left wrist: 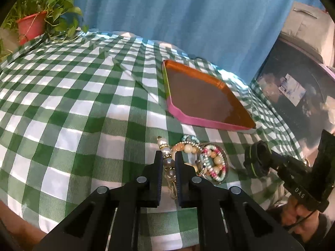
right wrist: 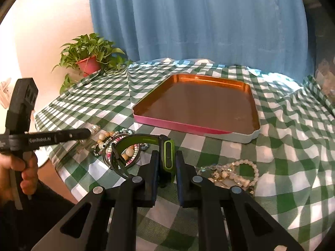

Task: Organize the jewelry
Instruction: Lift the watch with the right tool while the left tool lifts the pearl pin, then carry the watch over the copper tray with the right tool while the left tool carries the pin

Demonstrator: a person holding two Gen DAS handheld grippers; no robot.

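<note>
A pile of beaded bracelets (left wrist: 209, 161) lies on the green checked cloth, in front of an empty orange tray with a pink rim (left wrist: 201, 96). My left gripper (left wrist: 169, 156) is shut on a pearl bracelet (left wrist: 167, 159) at the pile's left side. My right gripper (right wrist: 165, 156) is shut on a black and green wristband (right wrist: 167, 156), held just above the cloth; the band's loop also shows in the left wrist view (left wrist: 257, 159). The tray (right wrist: 196, 106) lies beyond it. A second heap of pale bead bracelets (right wrist: 234, 173) lies to the right.
A potted plant in a red pot (right wrist: 88, 62) stands at the table's far left corner. A blue curtain (right wrist: 199, 21) hangs behind the table. A dark bin with a grey bag (left wrist: 293, 83) stands off the table's right side.
</note>
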